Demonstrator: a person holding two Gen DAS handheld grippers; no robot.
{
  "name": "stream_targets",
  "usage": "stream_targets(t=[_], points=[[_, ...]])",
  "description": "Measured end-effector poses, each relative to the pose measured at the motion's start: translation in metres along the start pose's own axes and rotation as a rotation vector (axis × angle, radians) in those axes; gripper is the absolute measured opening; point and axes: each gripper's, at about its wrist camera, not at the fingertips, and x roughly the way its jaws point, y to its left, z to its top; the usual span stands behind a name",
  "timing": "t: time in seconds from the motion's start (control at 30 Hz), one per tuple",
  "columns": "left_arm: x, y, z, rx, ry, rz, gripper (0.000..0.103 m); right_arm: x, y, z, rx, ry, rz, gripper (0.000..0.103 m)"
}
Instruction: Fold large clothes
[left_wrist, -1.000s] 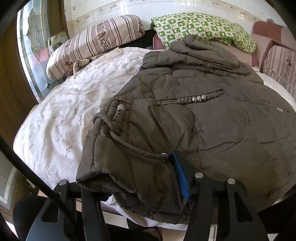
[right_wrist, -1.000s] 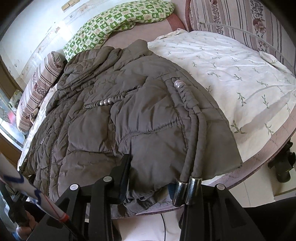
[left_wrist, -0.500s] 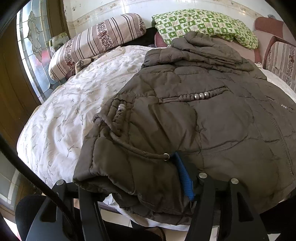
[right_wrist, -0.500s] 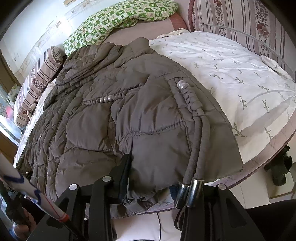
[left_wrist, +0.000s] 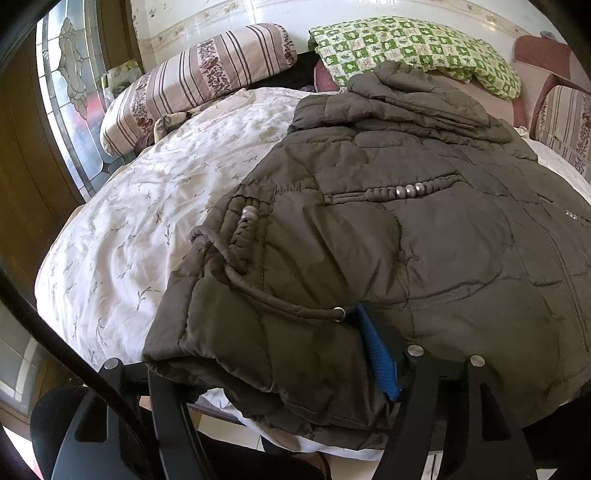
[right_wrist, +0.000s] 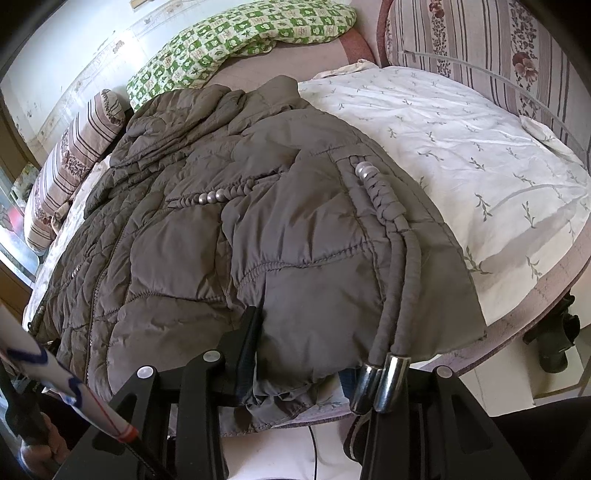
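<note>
A large brown quilted jacket (left_wrist: 424, 236) lies spread on a round bed, hood toward the pillows, with braided cords and metal beads on its front. My left gripper (left_wrist: 280, 362) is closed on the jacket's bottom left hem corner; the blue pad of its right finger (left_wrist: 376, 354) shows on top of the fabric. My right gripper (right_wrist: 306, 354) is closed on the jacket (right_wrist: 258, 229) at its bottom right hem, beside two metal cord tips (right_wrist: 380, 384) that hang over the edge.
The bed has a white leaf-print quilt (left_wrist: 147, 221). A striped bolster (left_wrist: 199, 81) and a green checked pillow (left_wrist: 413, 48) lie at the back. A striped headboard cushion (right_wrist: 480, 48) stands at the right. A stained-glass door (left_wrist: 70, 110) is at the left.
Both grippers have moved slightly forward with the hem; the jacket's lower edge has bunched a little more. The grips are unchanged.
</note>
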Motion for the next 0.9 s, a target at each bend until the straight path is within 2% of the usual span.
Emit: stream_targets(t=[0.43,0.53,0.63,0.77,0.9], points=[[0.0,0.002,0.001,0.005,-0.003,0.004,0.07,0.0,0.002,0.0,-0.002,-0.005,-0.005,0.043],[-0.001,0.002,0.002,0.009,-0.002,-0.011,0.064,-0.001,0.0,0.0,-0.008,-0.009,-0.007,0.04],[-0.005,-0.001,0.001,0.028,-0.011,-0.019,0.054,-0.006,-0.001,-0.001,0.006,-0.022,0.014,0.031],[-0.01,-0.003,0.001,0.037,-0.02,-0.033,0.04,-0.014,0.003,-0.001,-0.009,-0.065,0.015,0.027],[-0.012,-0.003,0.001,0.04,-0.02,-0.035,0.037,-0.015,0.003,-0.001,-0.01,-0.071,0.017,0.025]])
